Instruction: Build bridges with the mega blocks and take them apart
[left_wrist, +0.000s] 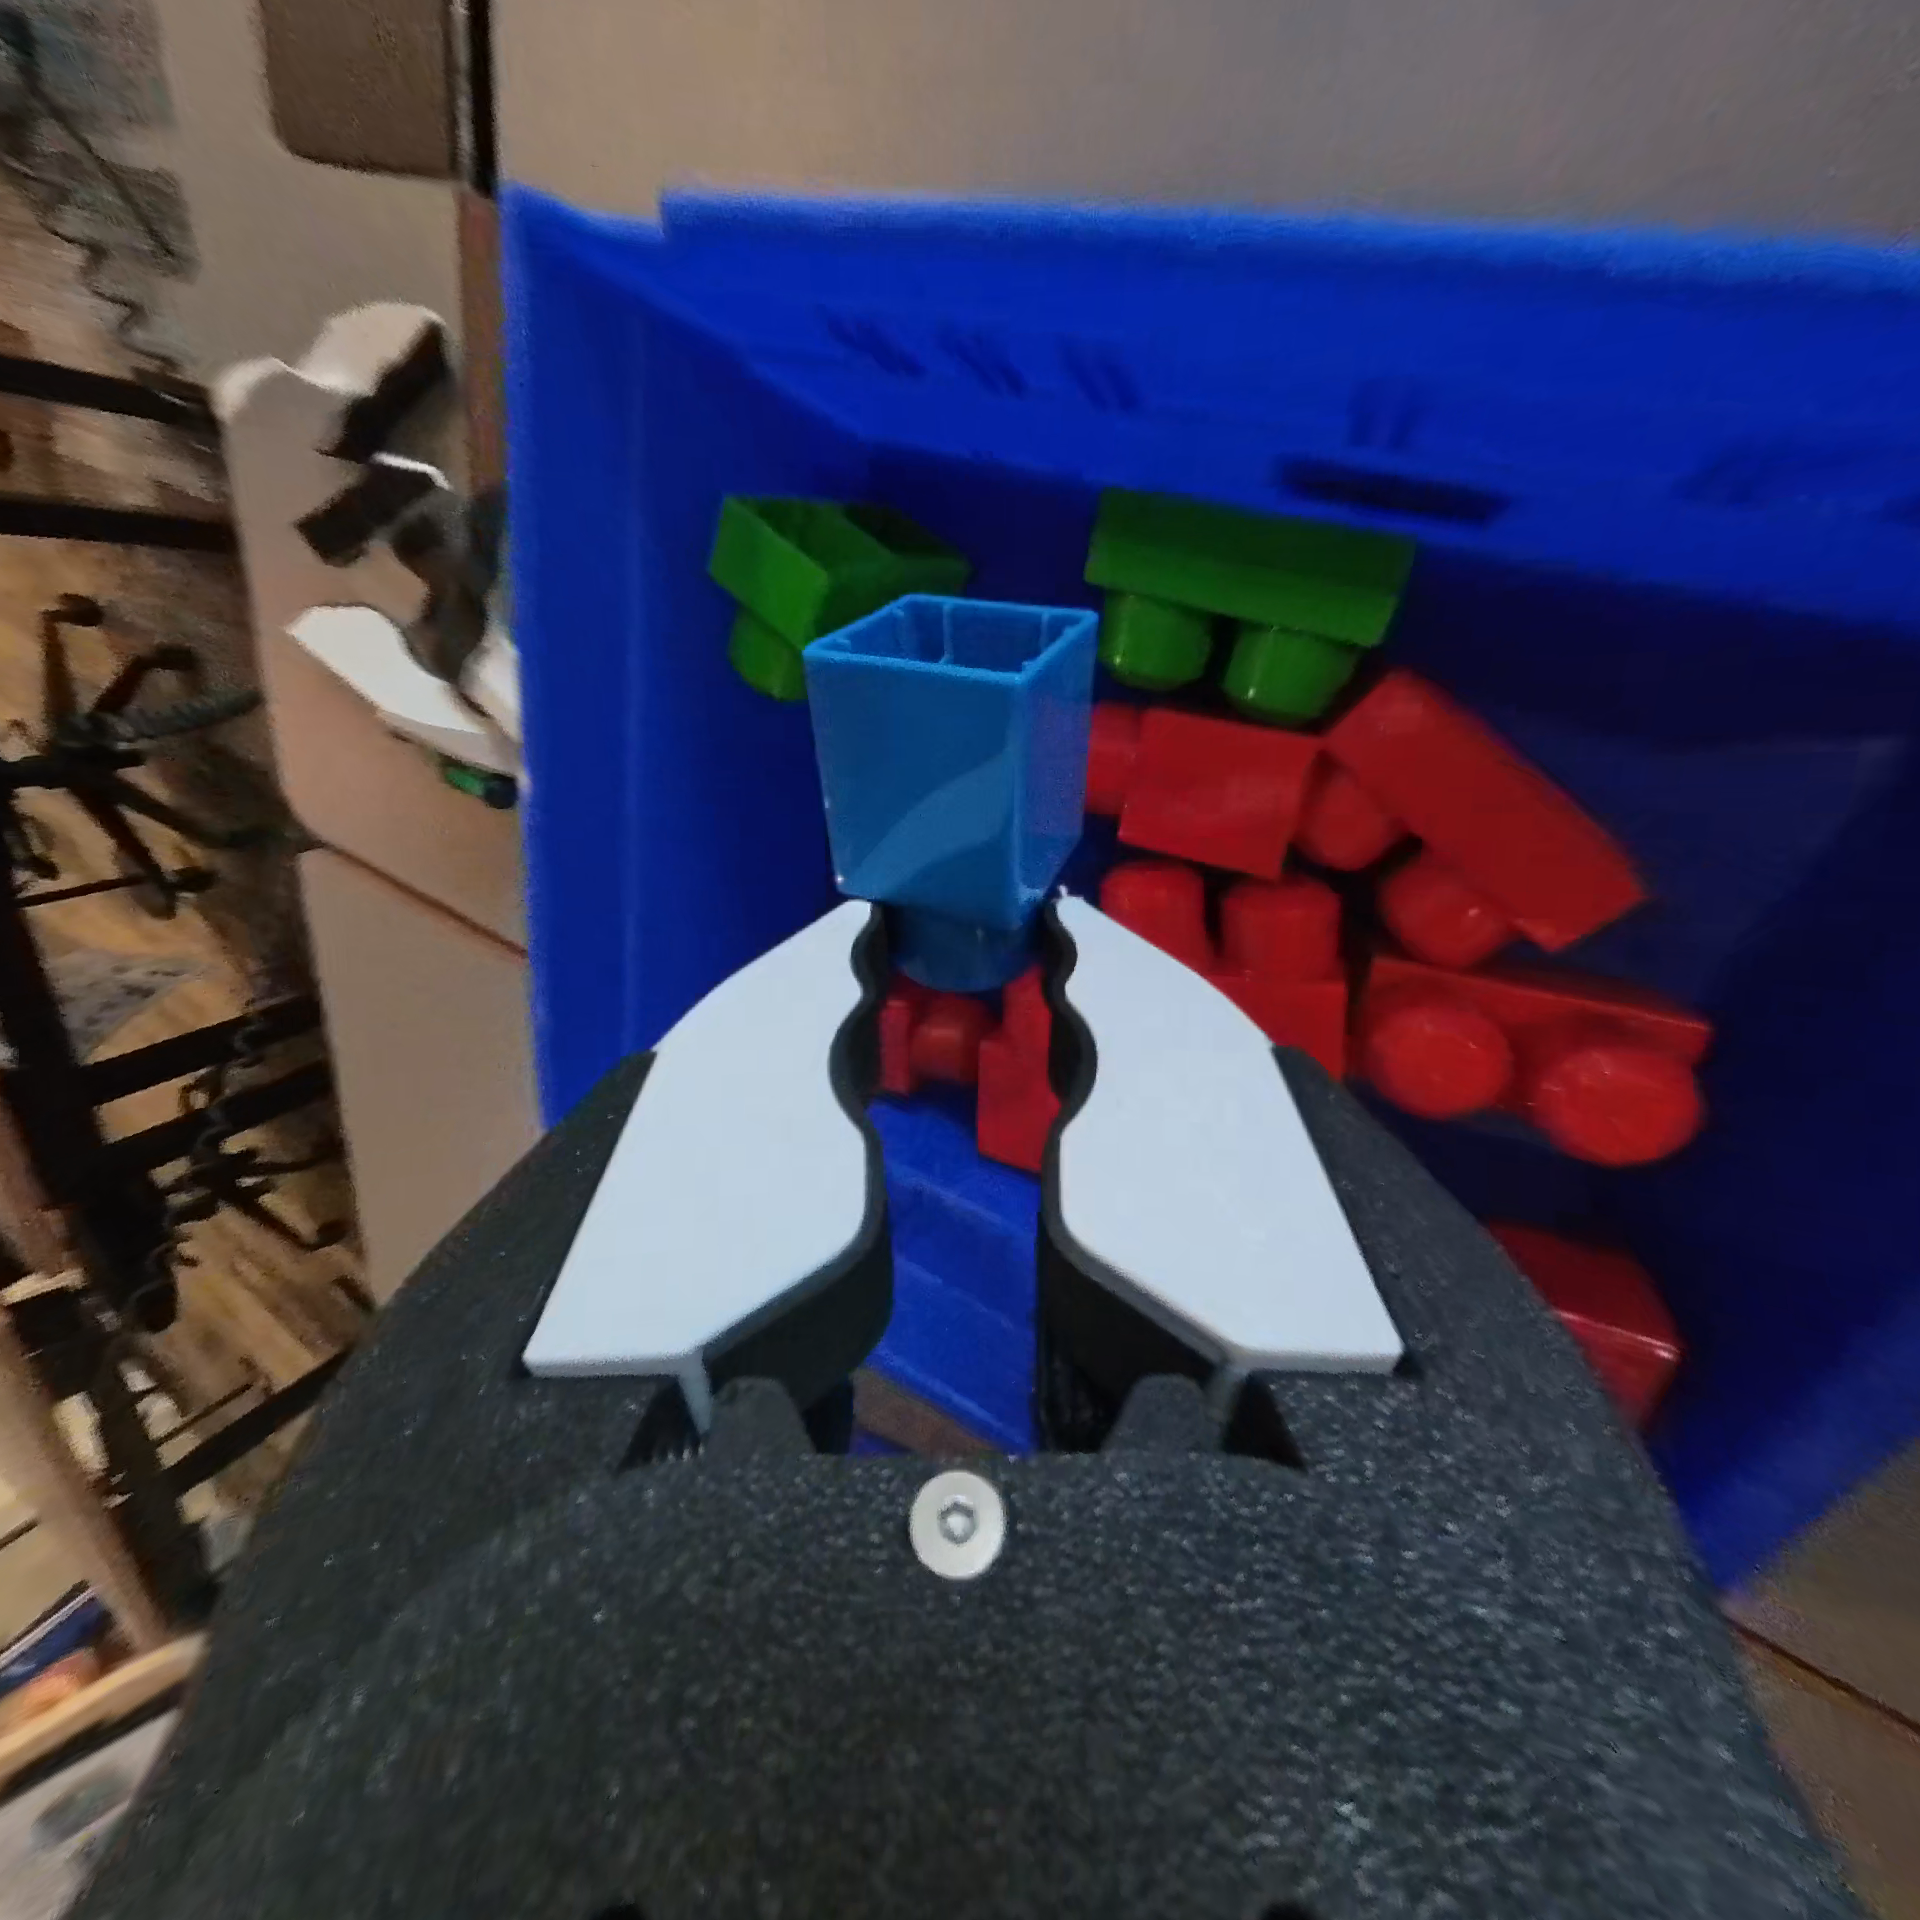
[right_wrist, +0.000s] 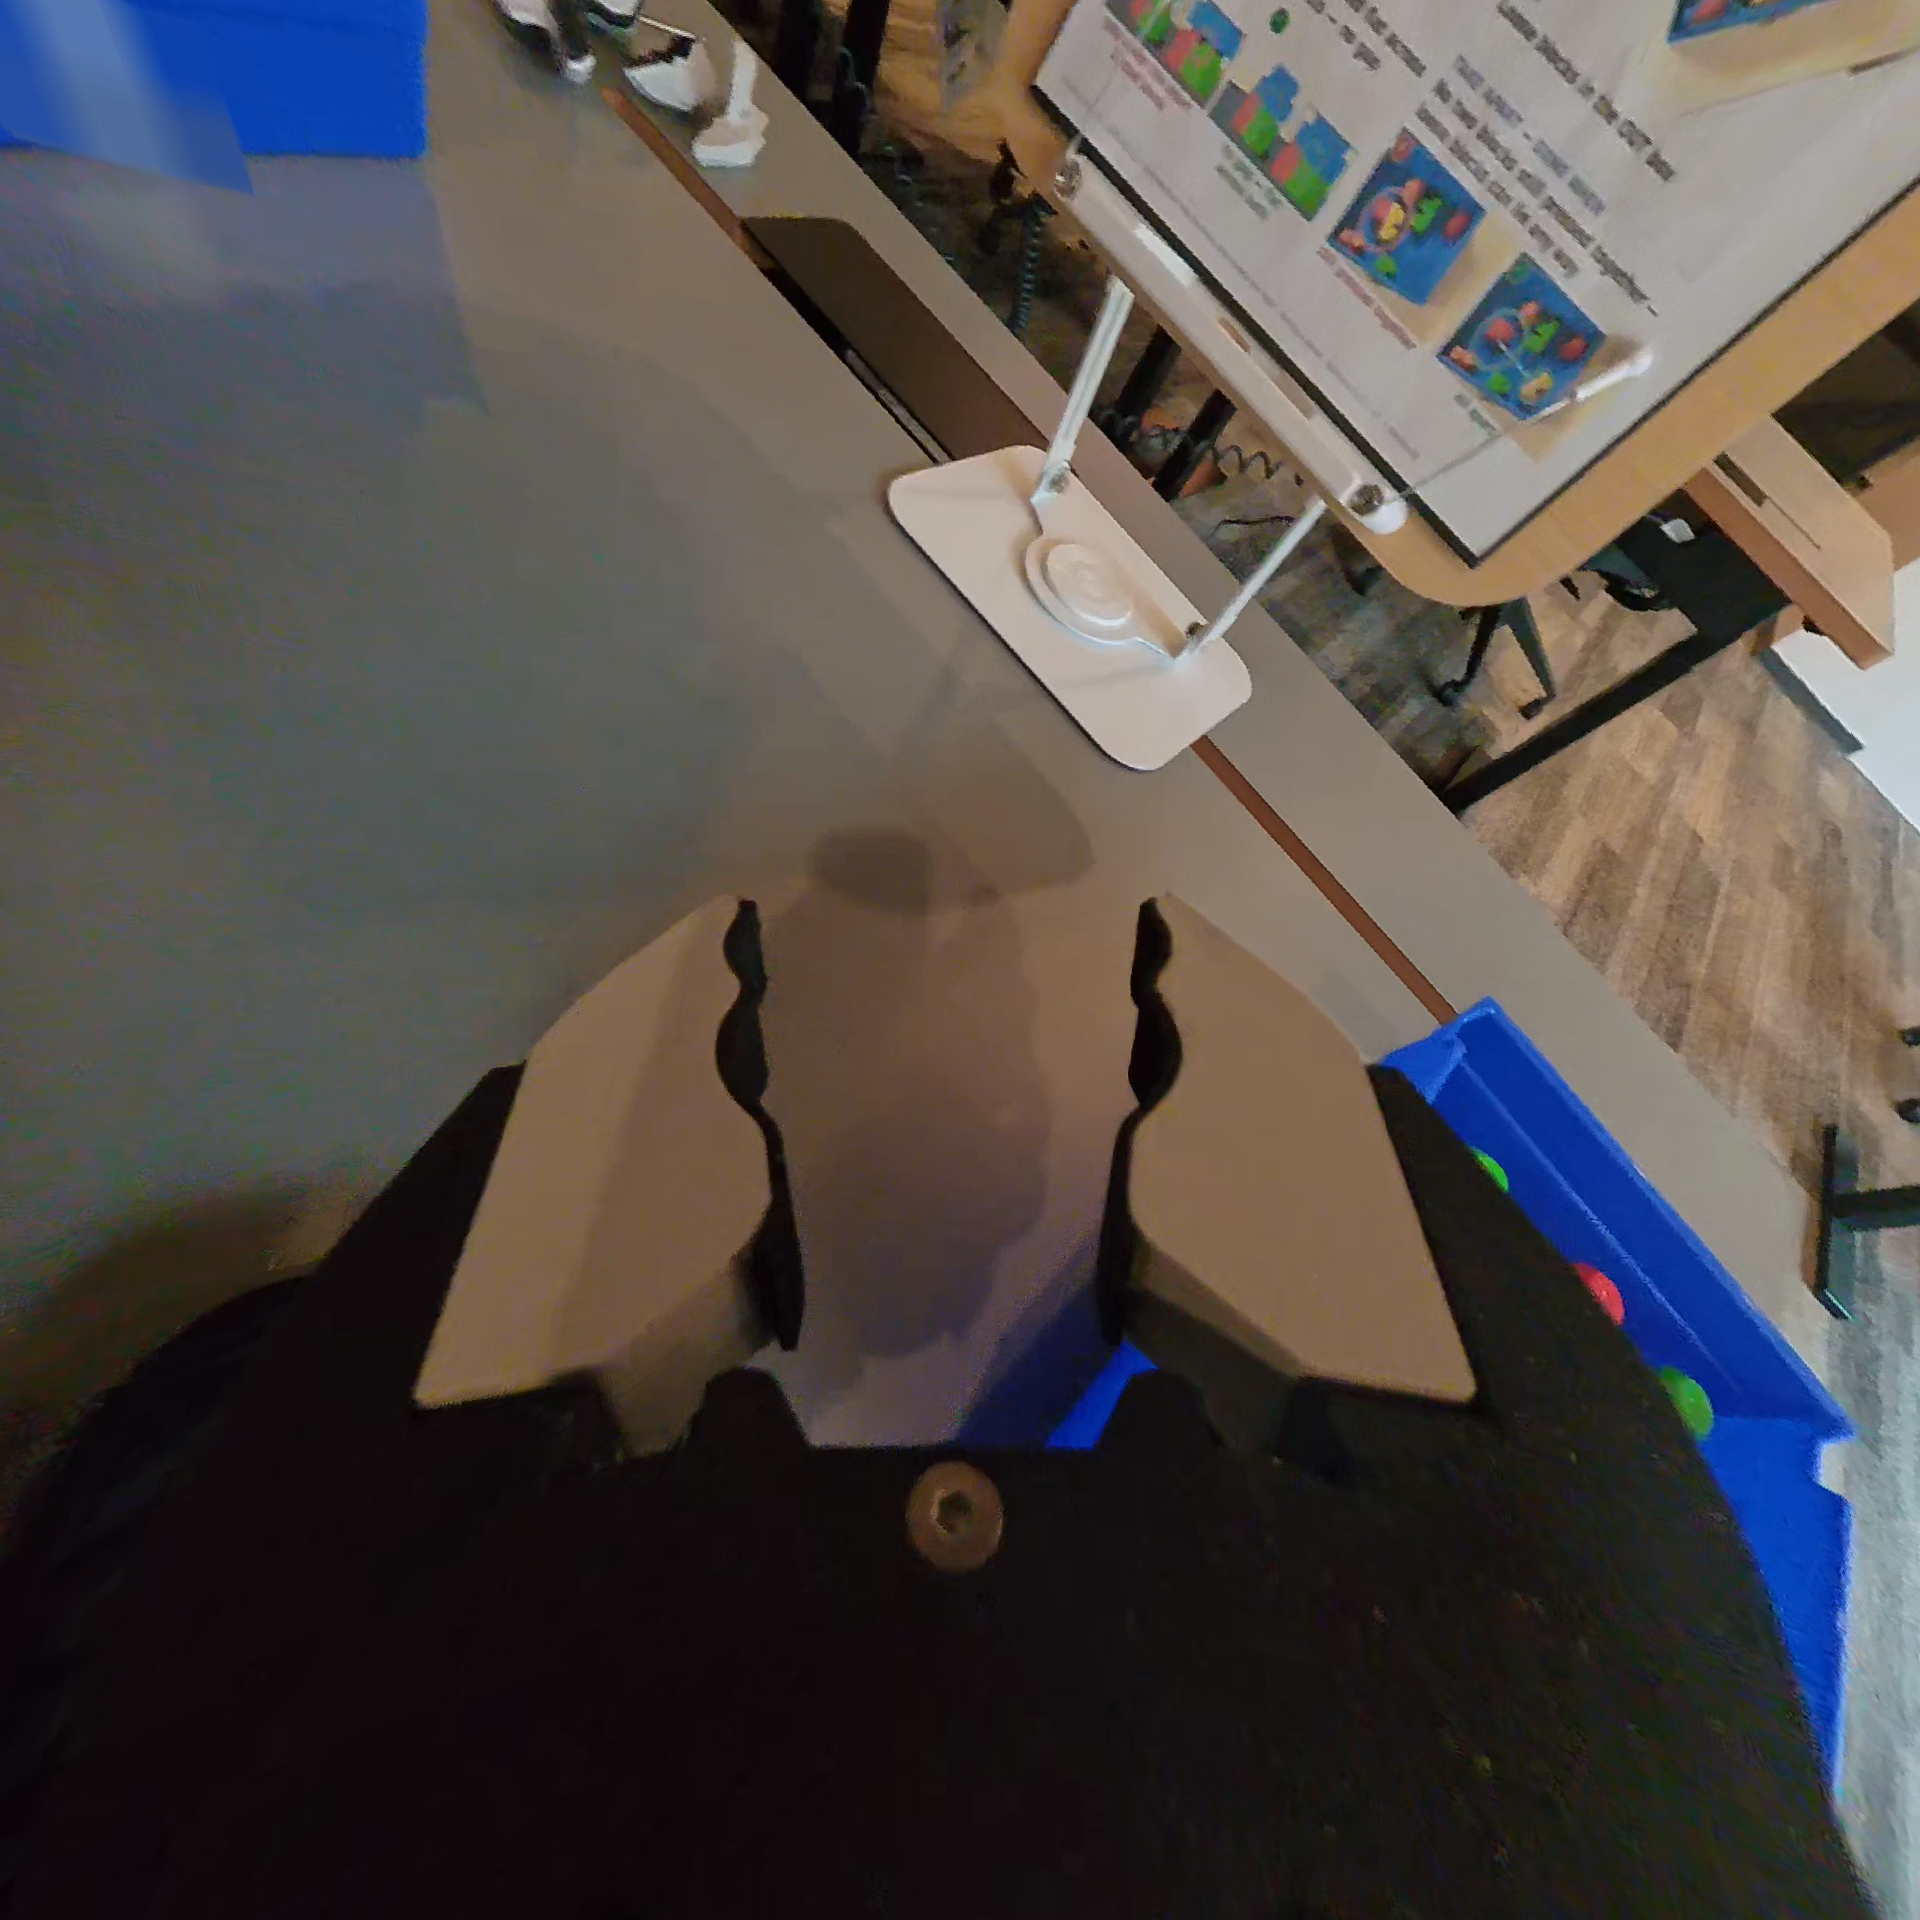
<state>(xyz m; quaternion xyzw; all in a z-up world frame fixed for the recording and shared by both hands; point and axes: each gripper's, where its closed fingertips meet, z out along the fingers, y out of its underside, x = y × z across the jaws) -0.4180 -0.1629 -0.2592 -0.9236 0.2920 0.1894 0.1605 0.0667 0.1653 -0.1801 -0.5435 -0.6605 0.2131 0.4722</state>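
Observation:
My left gripper (left_wrist: 958, 940) is shut on the stud of a small light-blue block (left_wrist: 940, 769), held with its hollow underside facing away, in front of a blue bin (left_wrist: 1247, 343). Inside the bin lie several red blocks (left_wrist: 1455, 852) and two green blocks (left_wrist: 1242, 587). My right gripper (right_wrist: 945, 935) is open and empty above the grey table (right_wrist: 416, 675). A second blue bin (right_wrist: 1621, 1247) sits at its lower right, with green and red studs showing at its edge.
A white stand base (right_wrist: 1070, 603) on the table's far edge holds a tilted board with an instruction sheet (right_wrist: 1403, 208). The other gripper (left_wrist: 384, 582) shows blurred at left of the left wrist view. Beyond the table are black table legs and wood floor (right_wrist: 1714, 883).

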